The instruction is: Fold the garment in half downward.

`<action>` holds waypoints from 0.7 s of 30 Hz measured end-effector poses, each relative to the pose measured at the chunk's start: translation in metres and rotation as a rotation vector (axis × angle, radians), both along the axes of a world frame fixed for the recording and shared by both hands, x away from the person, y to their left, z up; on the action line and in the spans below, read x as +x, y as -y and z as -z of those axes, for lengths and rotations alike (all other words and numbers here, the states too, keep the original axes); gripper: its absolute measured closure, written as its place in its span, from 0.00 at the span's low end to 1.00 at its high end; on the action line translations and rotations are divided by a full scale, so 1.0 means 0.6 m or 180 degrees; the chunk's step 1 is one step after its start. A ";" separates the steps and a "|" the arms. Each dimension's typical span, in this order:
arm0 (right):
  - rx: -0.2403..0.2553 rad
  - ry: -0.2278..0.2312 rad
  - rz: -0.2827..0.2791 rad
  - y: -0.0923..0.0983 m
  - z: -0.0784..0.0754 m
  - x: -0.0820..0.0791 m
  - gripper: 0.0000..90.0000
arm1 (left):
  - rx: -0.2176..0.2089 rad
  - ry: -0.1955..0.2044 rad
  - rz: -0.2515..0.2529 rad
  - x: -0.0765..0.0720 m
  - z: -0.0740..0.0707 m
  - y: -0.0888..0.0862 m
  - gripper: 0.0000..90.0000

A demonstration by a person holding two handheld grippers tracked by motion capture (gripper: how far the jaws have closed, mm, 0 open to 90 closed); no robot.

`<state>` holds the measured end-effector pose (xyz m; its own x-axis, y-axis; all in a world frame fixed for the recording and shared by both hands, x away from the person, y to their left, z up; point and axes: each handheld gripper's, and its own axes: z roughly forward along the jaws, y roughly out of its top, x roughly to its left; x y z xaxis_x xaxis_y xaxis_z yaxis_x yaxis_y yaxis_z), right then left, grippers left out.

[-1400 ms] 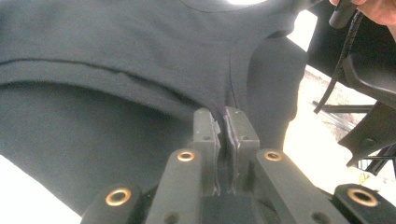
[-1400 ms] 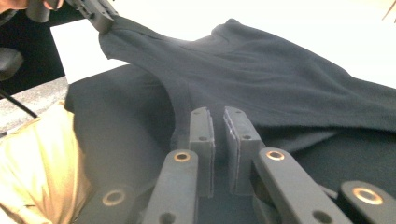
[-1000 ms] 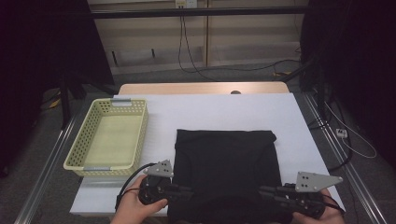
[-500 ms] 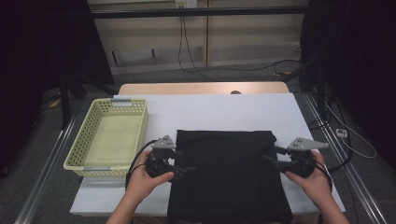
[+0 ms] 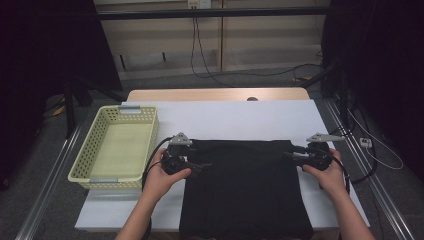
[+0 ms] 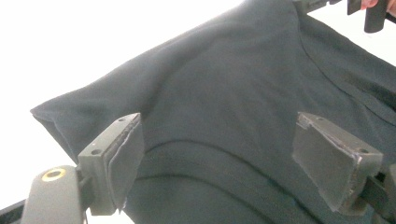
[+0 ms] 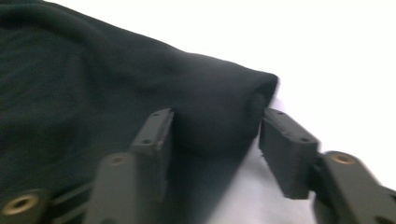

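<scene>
A black folded garment [image 5: 245, 190] lies flat on the white table [image 5: 225, 120]. My left gripper [image 5: 202, 165] is at its far left corner, pointing inward. In the left gripper view its jaws have just been opening and the gripper [image 6: 219, 158] stands wide open over the cloth [image 6: 233, 93], with the pads off it. My right gripper [image 5: 289, 154] is at the far right corner. In the right gripper view its jaws have just been closing and the gripper [image 7: 215, 140] flanks the bulging corner of the cloth [image 7: 93, 93] without a clear pinch.
A pale yellow mesh basket [image 5: 82, 170] stands on the table to the left of the garment, close to my left hand. White table surface stretches beyond the garment's far edge. Cables trail off the table's right side.
Both hands have moved away from the person, from the garment's near part up to its far corners. Both grippers, shut a second ago, now stand apart.
</scene>
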<state>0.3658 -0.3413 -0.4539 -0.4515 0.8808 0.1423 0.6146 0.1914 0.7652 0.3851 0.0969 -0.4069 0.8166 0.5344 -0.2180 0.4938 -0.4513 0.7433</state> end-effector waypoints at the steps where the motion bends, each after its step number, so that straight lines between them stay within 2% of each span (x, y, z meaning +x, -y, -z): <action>1: -0.0017 0.0042 -0.0032 -0.003 -0.006 -0.001 0.60 | 0.0005 -0.0027 0.0017 -0.001 0.000 -0.002 0.20; 3: 0.0073 0.0107 -0.0125 -0.008 -0.018 -0.007 0.69 | 0.0008 -0.0008 -0.0006 -0.001 0.003 -0.003 0.20; 5: 0.0091 0.0046 -0.0153 -0.010 -0.029 -0.011 0.74 | 0.0013 -0.0016 -0.0026 0.000 0.002 -0.007 0.20; 7: 0.0100 0.0064 -0.0179 -0.011 -0.039 -0.017 0.74 | 0.0006 -0.0002 -0.0046 0.000 -0.001 -0.011 0.20; 11: 0.0194 0.0133 -0.0097 -0.004 -0.054 -0.032 0.73 | -0.0012 0.0049 -0.0063 -0.002 -0.009 -0.014 0.20; 13: 0.0046 0.0117 -0.0076 -0.002 -0.053 -0.036 0.71 | 0.0034 0.0083 -0.0099 -0.001 -0.010 -0.014 0.20; 15: -0.0029 0.0103 -0.0086 -0.003 -0.049 -0.035 0.68 | 0.0041 0.0071 -0.0146 0.004 -0.008 -0.015 0.20; 18: -0.0056 0.0124 -0.0023 -0.001 -0.045 -0.023 0.61 | 0.0047 0.0064 -0.0187 0.012 -0.002 -0.012 0.19; 21: -0.0089 0.0156 0.0029 -0.001 -0.041 -0.001 0.56 | 0.0047 0.0053 -0.0185 0.027 0.001 -0.008 0.19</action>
